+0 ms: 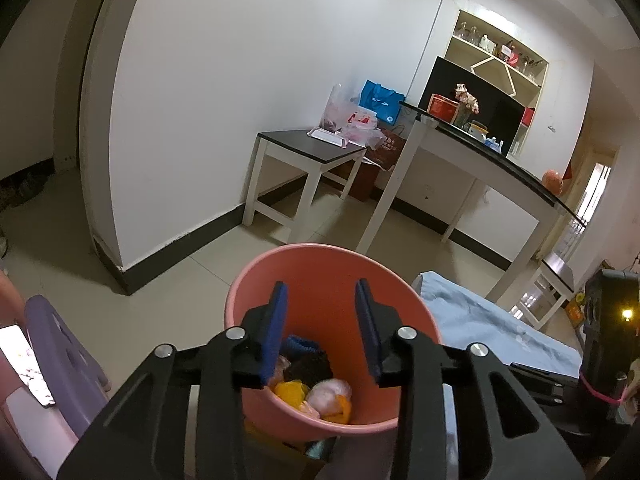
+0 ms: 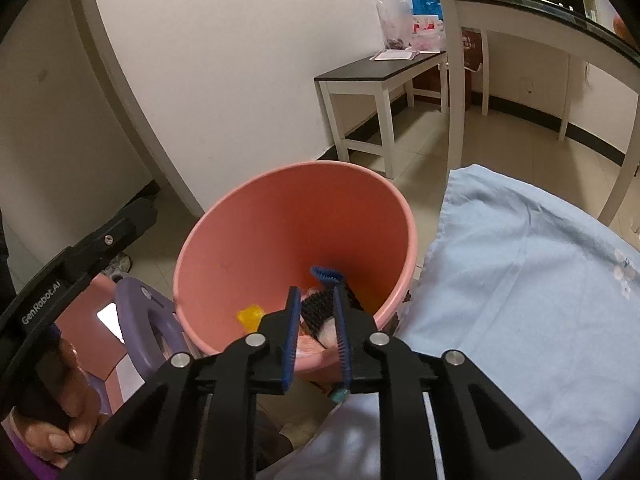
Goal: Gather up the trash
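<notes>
Pink bin (image 1: pixel 256 280) sitting lower centre of left-wrist view, holding trash (image 1: pixel 316 388): yellow, pale and dark pieces, kinds hard telling. Purple stool (image 1: pixel 60 352) lying lower left, blue cloth (image 2: pixel 520 280) spreading lower right, small dark-topped table (image 1: pixel 308 148) standing mid-frame by wall. Bin base being cut off behind my fingers. My left gripper (image 1: pixel 321 330) hovering over bin, jaws wide apart, gripping nothing. My right gripper (image 2: pixel 317 334) pointing into bin, jaws partly apart, empty.

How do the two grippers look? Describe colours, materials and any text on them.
Both the left gripper and the right gripper have black angular linkage bodies with round silver pivot bolts and blue ribbed finger pads. The right view shows white "GenRobot.AI" lettering on the other gripper's black side.
</notes>
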Demonstrator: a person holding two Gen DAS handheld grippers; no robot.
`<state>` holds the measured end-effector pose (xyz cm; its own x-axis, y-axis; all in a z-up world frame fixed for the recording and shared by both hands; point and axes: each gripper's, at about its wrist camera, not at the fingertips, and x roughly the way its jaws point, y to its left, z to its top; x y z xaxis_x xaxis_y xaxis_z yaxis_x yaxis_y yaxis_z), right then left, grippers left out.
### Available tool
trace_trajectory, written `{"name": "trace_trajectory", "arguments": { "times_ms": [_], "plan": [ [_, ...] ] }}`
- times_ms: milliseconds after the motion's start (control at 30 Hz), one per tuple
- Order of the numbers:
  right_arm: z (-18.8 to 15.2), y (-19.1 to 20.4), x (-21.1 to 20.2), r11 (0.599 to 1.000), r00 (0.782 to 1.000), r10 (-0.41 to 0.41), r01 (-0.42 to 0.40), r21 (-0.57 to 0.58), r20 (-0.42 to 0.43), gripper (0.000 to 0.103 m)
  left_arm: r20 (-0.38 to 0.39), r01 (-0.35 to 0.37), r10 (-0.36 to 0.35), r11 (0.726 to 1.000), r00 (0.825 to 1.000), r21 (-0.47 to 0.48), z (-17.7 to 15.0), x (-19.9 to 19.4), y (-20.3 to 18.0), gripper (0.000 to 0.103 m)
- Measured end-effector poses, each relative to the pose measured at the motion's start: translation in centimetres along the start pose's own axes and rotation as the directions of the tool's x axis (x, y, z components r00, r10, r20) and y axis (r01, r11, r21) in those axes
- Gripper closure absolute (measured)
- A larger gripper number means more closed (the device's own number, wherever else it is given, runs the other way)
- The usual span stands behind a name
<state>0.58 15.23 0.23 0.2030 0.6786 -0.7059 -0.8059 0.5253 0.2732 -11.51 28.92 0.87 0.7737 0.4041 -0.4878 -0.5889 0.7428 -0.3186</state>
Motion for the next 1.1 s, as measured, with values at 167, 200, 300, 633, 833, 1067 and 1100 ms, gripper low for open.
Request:
{"name": "trace_trajectory", "arguments": {
  "times_ms": [167,200,300,633,833,1067,1100],
  "plan": [
    [-0.3,-0.3,-1.3,1.0,1.0,0.01,-0.01,0.009,0.024,0.07,-0.018,-0.012,0.012,1.0,1.0,-0.005,0.0,-0.4,-0.4,0.062],
    [-0.5,-0.3,-1.7,1.0,0.999,0.011,-0.012,0.007,0.034,0.066,-0.02,-0.011,0.011,1.0,1.0,-0.001,0.0,-0.5,-0.6,0.062],
    [-0.8,-0.5,-2.8,1.0,0.998,0.018,-0.018,0.001,0.056,0.057,-0.02,-0.024,0.024,0.999,0.999,0.035,-0.2,-1.1,-1.8,0.062],
    [-3.6,-0.9,-8.0,0.999,0.99,0.015,-0.01,-0.033,0.138,0.035,-0.066,-0.005,0.009,0.998,0.998,0.065,-2.2,-3.4,-4.9,0.062],
    [-5.6,-1.5,-10.4,0.999,0.986,-0.011,0.017,-0.033,0.168,0.031,-0.07,-0.026,0.033,0.995,0.997,0.101,-3.8,-5.0,-7.2,0.062],
    [-7.5,-2.1,-12.6,0.999,0.983,-0.031,0.032,-0.006,0.182,0.031,-0.086,-0.04,0.049,0.994,0.995,0.106,-5.7,-6.4,-8.9,0.062],
    [-7.8,-2.2,-13.0,0.999,0.982,-0.034,0.035,-0.001,0.187,0.031,-0.089,-0.039,0.049,0.993,0.995,0.108,-5.9,-6.6,-9.0,0.062]
  ]
}}
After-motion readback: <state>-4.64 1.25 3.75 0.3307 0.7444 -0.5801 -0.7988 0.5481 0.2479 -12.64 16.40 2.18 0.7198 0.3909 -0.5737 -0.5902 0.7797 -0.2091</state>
